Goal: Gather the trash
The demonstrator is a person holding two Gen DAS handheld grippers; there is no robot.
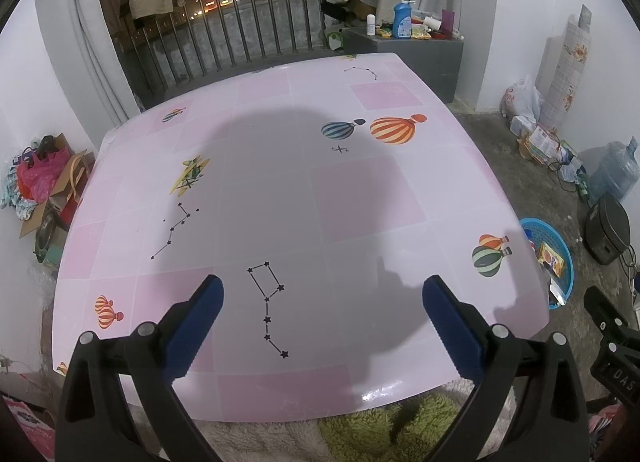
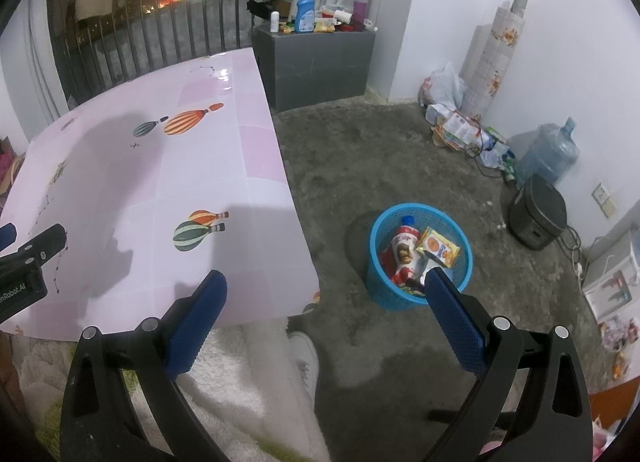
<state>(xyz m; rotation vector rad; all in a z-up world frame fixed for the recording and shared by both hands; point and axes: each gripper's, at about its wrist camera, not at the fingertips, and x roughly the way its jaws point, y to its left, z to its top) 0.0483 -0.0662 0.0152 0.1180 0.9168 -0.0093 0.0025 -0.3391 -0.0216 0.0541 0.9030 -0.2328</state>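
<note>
A blue plastic basket (image 2: pixel 400 300) stands on the floor to the right of the table; it holds a red-and-white bottle (image 2: pixel 405 248), a yellow snack packet (image 2: pixel 438 251) and other wrappers. The same basket (image 1: pixel 566 262) peeks past the table's right edge in the left wrist view. My left gripper (image 1: pixel 322 290) hovers open over the pink tablecloth (image 1: pixel 280 190) with nothing between its blue pads. My right gripper (image 2: pixel 324 286) is open too, held off the table's near right corner, its right finger (image 2: pixel 452 310) over the basket's near rim.
A grey cabinet (image 2: pixel 320 62) with bottles stands beyond the table. Bags and packets (image 2: pixel 456 122), a water jug (image 2: pixel 548 154) and a dark appliance (image 2: pixel 538 216) line the right wall. Boxes and bags (image 1: pixel 44 186) sit left of the table. A person's white shoe (image 2: pixel 306 358) rests on the floor.
</note>
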